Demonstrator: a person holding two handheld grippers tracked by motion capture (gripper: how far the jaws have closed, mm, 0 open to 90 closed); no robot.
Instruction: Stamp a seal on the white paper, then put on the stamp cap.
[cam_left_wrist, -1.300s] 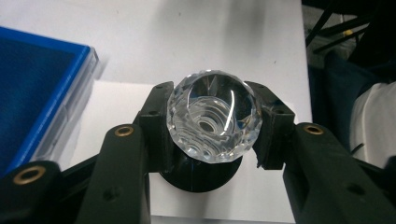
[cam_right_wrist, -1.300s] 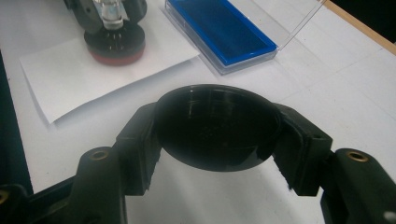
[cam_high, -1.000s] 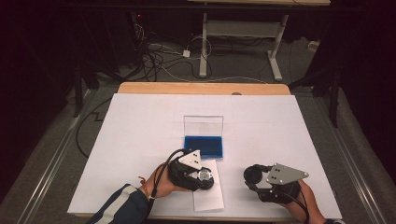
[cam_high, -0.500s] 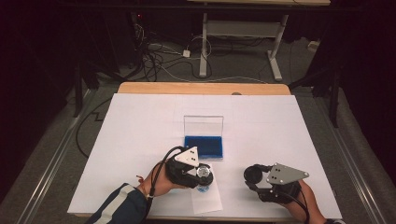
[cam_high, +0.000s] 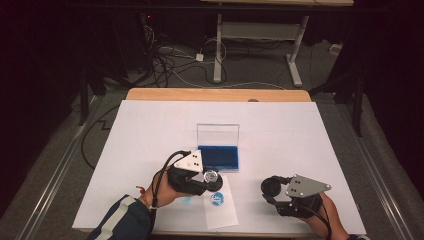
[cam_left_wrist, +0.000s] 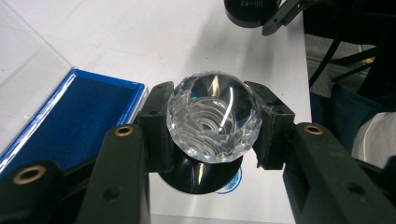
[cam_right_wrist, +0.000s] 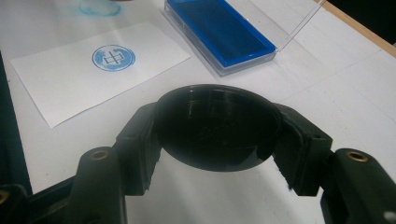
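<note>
At a white-covered table (cam_high: 150, 130), my left gripper (cam_high: 200, 178) pinches a faceted clear stamp (cam_left_wrist: 214, 116) between its two black jaws, the pads pressed on either side of the crystal-like knob; its dark round base hangs just above a slip of white paper (cam_high: 220, 207) bearing a round blue print (cam_high: 216, 198); just beyond, toward the table's middle, lies the blue ink pad (cam_high: 218, 156) in its open case, the clear lid (cam_high: 217, 134) standing upright behind it; a faint blue smudge (cam_high: 186, 200) marks the sheet beside the paper; to the right, well apart, my right gripper (cam_high: 272, 187) clamps a black round cap (cam_right_wrist: 217, 126), hollow side up, held low over the near edge of the table.
</note>
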